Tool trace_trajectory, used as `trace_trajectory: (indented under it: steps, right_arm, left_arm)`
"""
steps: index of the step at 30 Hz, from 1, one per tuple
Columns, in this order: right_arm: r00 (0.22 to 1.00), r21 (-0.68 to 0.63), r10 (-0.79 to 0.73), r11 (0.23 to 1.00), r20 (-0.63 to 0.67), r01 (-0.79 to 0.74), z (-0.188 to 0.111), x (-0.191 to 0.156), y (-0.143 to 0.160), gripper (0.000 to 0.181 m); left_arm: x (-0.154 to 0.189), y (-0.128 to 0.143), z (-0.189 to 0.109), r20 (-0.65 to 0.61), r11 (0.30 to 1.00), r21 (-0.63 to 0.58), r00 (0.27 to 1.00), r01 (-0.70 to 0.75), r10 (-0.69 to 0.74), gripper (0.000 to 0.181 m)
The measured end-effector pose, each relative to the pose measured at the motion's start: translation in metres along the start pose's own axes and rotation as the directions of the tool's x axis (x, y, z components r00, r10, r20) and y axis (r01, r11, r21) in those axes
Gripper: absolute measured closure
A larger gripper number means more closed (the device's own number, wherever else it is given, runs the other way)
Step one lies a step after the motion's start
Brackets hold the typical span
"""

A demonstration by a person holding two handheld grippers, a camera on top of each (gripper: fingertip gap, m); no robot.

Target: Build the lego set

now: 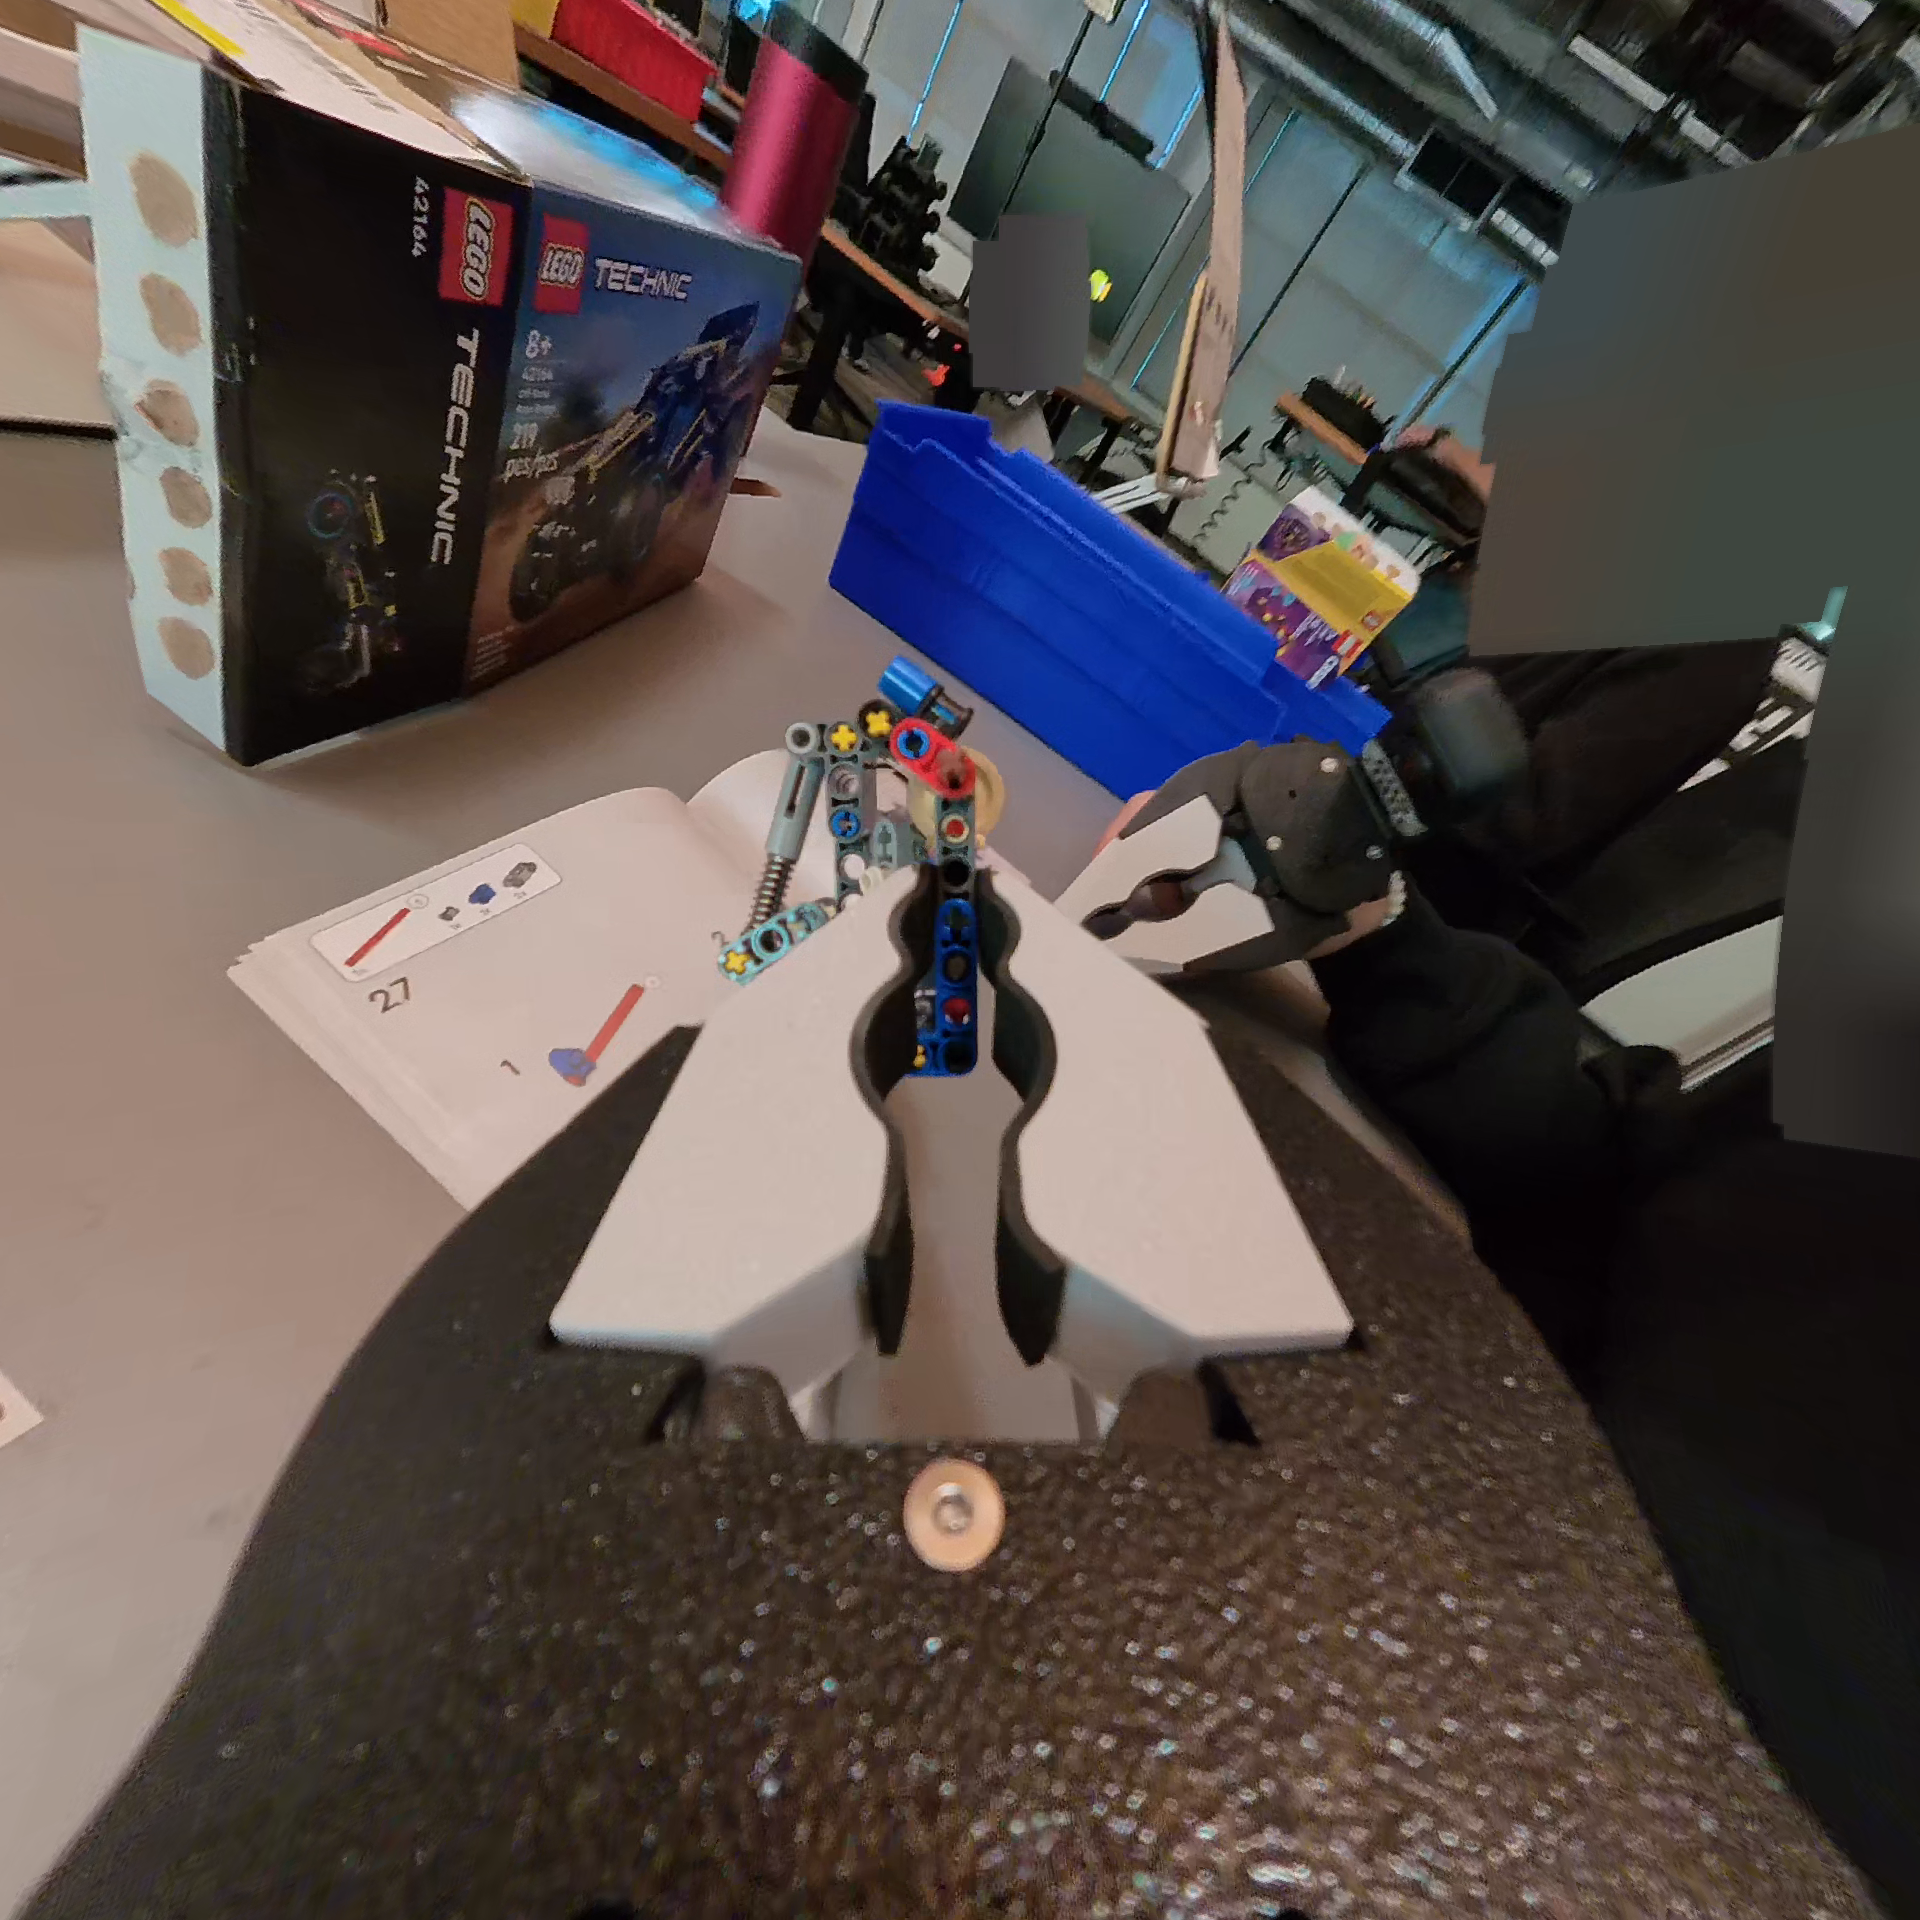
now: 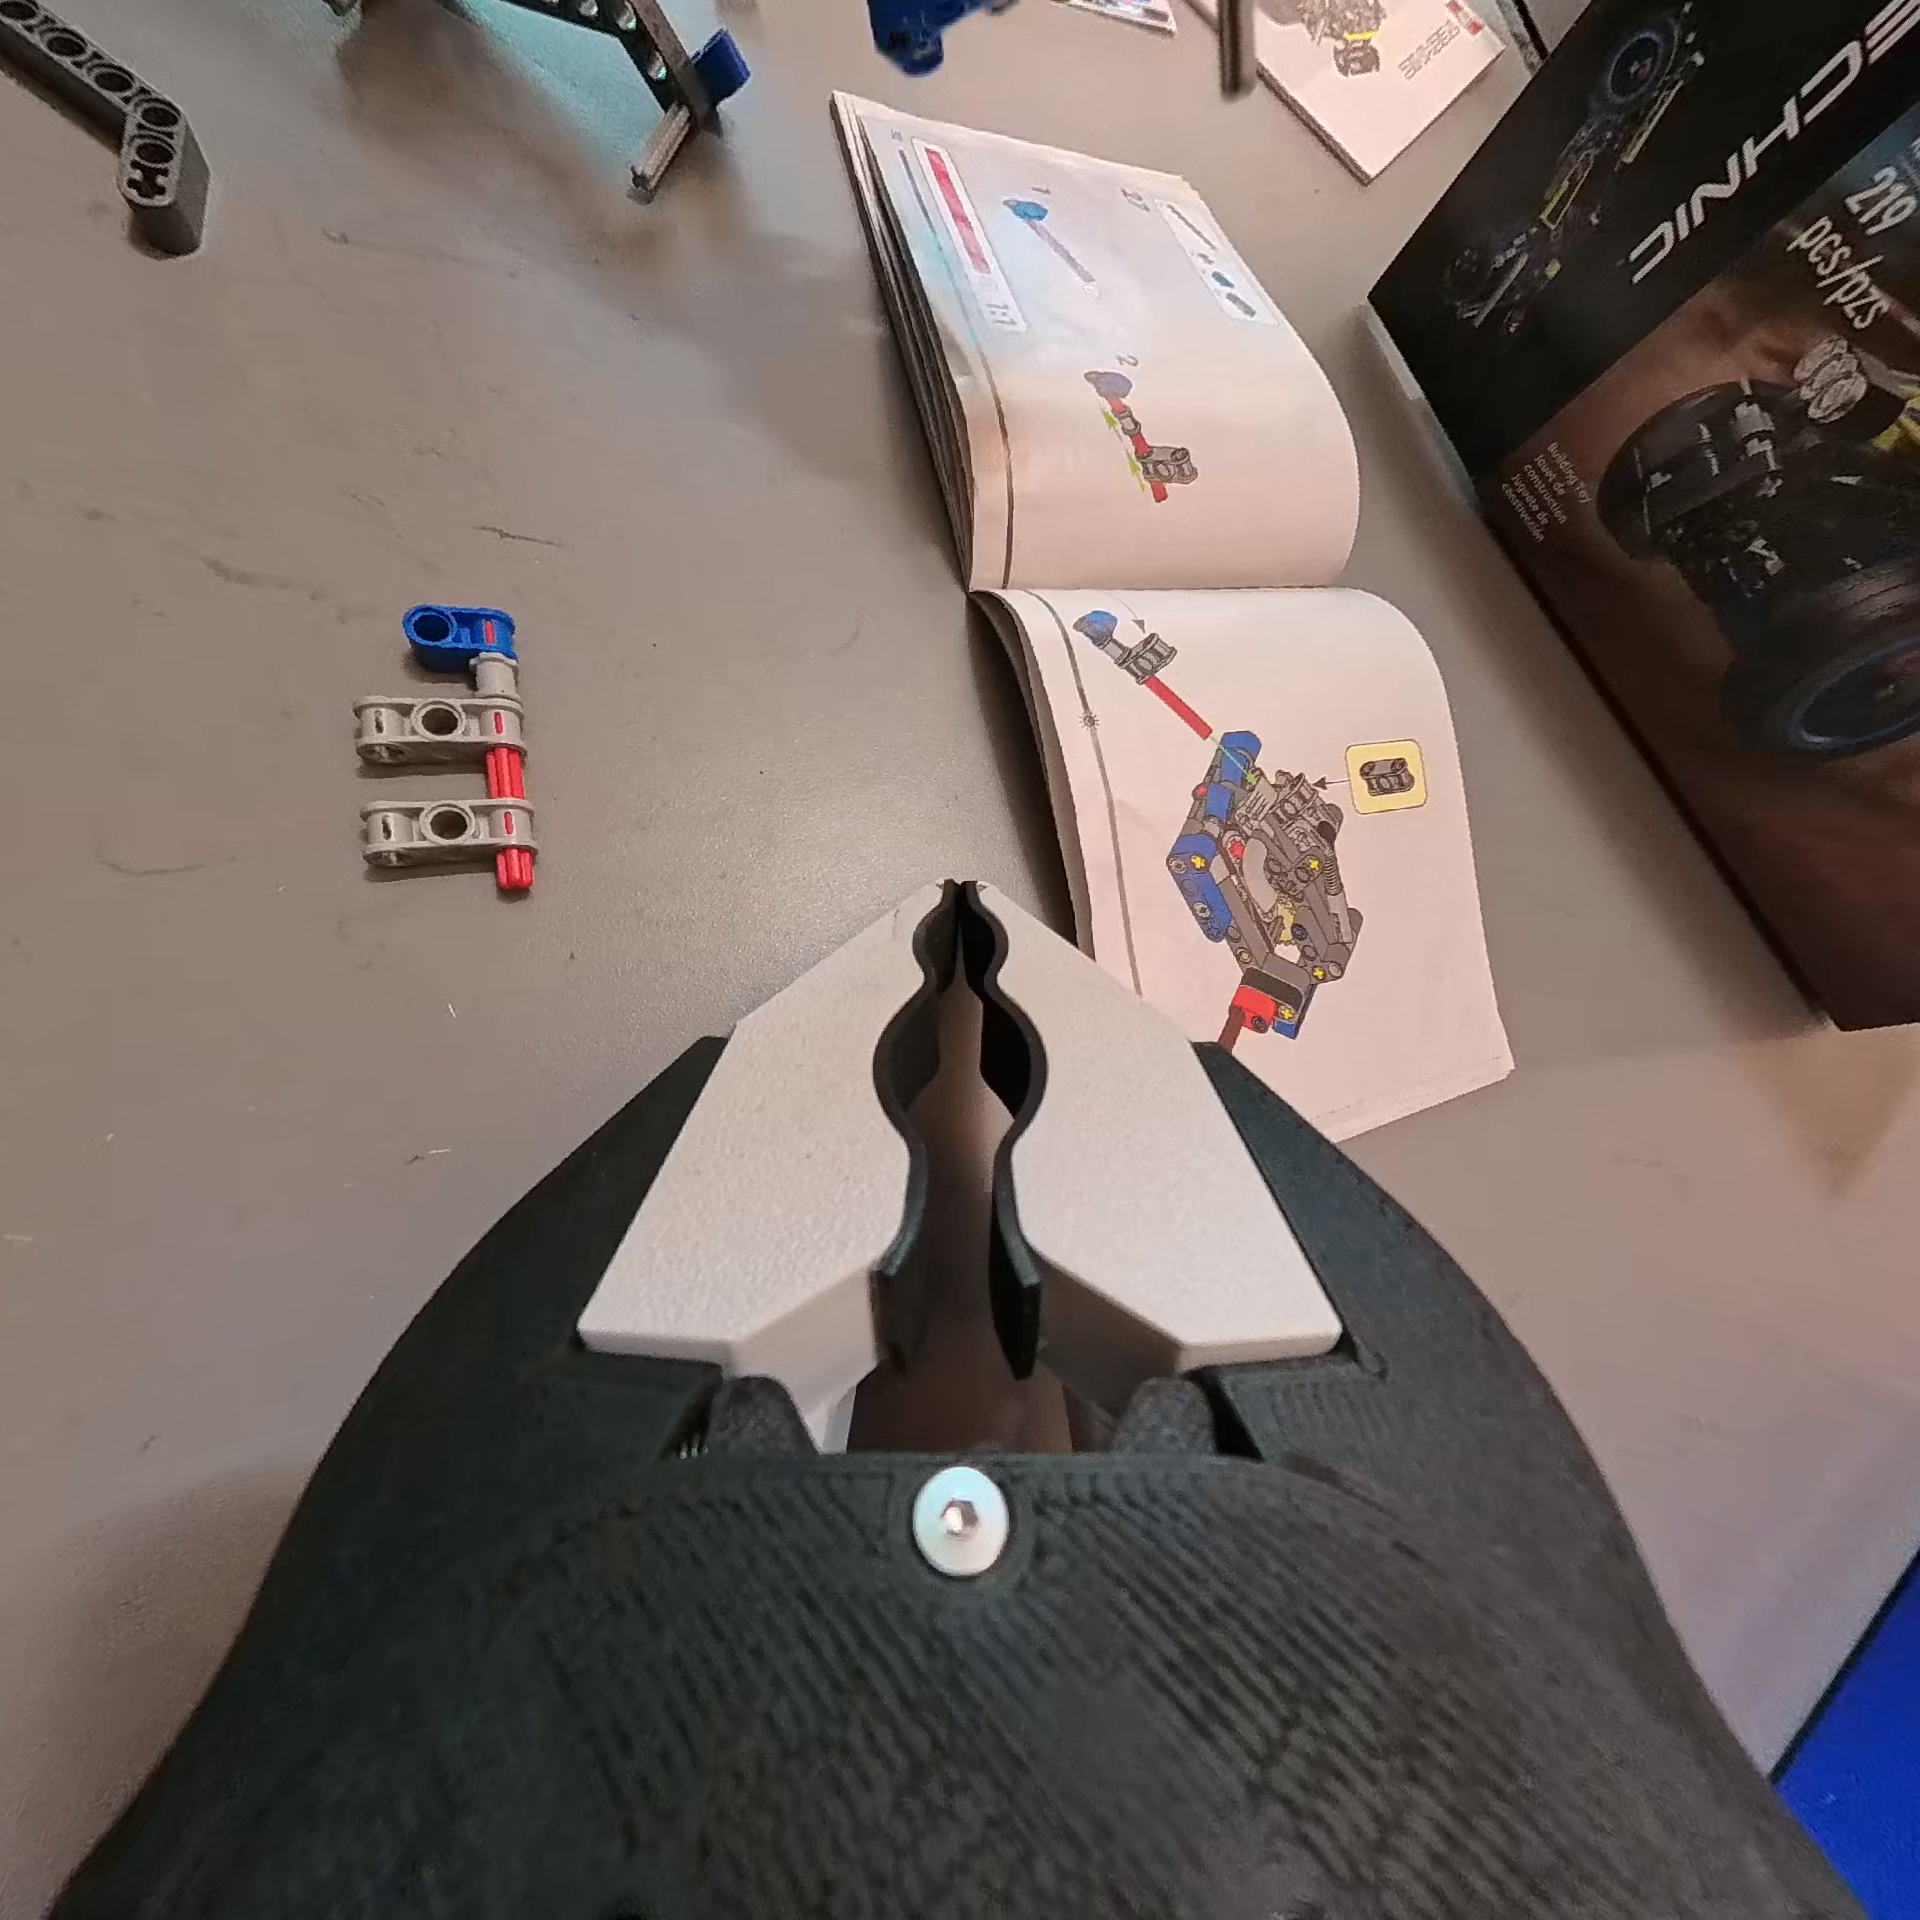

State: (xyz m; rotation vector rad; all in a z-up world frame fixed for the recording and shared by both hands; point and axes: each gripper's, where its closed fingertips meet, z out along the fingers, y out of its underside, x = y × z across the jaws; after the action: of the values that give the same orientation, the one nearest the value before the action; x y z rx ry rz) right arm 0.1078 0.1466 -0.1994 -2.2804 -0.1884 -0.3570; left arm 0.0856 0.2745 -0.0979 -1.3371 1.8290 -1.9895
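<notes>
- Grey fingers of your left gripper are clamped on the half-built chassis, gripping its blue and black beam and holding it up off the table, above the open instruction booklet.
- Your right gripper has its fingertips closed together on nothing; it hovers over bare table just beside the booklet.
- The red axle sub-assembly, carrying a blue connector and two grey connectors, lies flat on the table, well apart from the booklet on the side away from the set's box.
- Judging by the open page, that axle unit now goes into the chassis, so the sub-assembly looks done and the joining step is not yet done. Much of the model seems left: a loose dark bent beam and a blue-tipped frame piece lie beyond the booklet's far end.
- Between the booklet and the axle unit you have wide, open table for the right gripper to cross.
- On the booklet's other side the box stands close, and the blue bin sits beyond the booklet, so keep the chassis swing short there.
</notes>
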Motion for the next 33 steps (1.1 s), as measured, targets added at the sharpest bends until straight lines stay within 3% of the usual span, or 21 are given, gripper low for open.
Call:
trace_trajectory:
  steps: [6, 11, 15, 18, 21, 25, 28, 33]
  right_arm:
    - [1.000, 0.000, -0.003, 1.000, -0.001, 0.003, 0.000, 0.000, 0.000, 0.181]
    - [1.000, 0.000, -0.002, 1.000, -0.001, 0.002, 0.000, 0.000, 0.000, 0.181]
    - [1.000, -0.001, -0.003, 1.000, -0.001, 0.003, 0.000, 0.000, 0.000, 0.181]
    - [1.000, -0.004, -0.003, 1.000, -0.007, 0.003, 0.000, 0.001, 0.000, 0.181]
    - [0.999, -0.002, 0.038, 0.999, -0.024, -0.038, 0.001, 0.004, -0.004, 0.174]
    - [0.992, 0.239, 0.077, 0.970, -0.099, -0.052, -0.012, 0.015, -0.050, 0.157]
    - [0.977, 0.393, -0.025, 0.913, -0.212, 0.108, -0.029, 0.015, -0.087, 0.150]
    - [0.889, 0.342, -0.241, 0.858, -0.388, 0.382, -0.035, 0.009, -0.100, 0.142]
  left_arm:
    - [0.007, -0.013, -0.006, -0.140, 0.983, 0.096, 0.980, 0.156, -0.142, 0.177]
    - [0.018, -0.020, -0.005, -0.106, 0.992, 0.127, 0.994, -0.017, 0.030, 0.177]
    - [0.025, -0.014, 0.002, 0.033, 0.938, 0.032, 0.939, -0.344, 0.343, 0.177]
    - [0.032, -0.006, 0.010, 0.092, 0.804, -0.099, 0.799, -0.586, 0.594, 0.177]
    - [0.031, 0.001, 0.015, 0.144, 0.667, -0.222, 0.653, -0.711, 0.744, 0.177]
    - [0.036, 0.009, 0.022, 0.116, 0.473, -0.322, 0.461, -0.820, 0.880, 0.177]
    - [0.040, 0.017, 0.025, 0.060, 0.314, -0.395, 0.317, -0.864, 0.947, 0.177]
    - [0.046, 0.034, 0.028, -0.067, 0.101, -0.452, 0.147, -0.886, 0.987, 0.177]
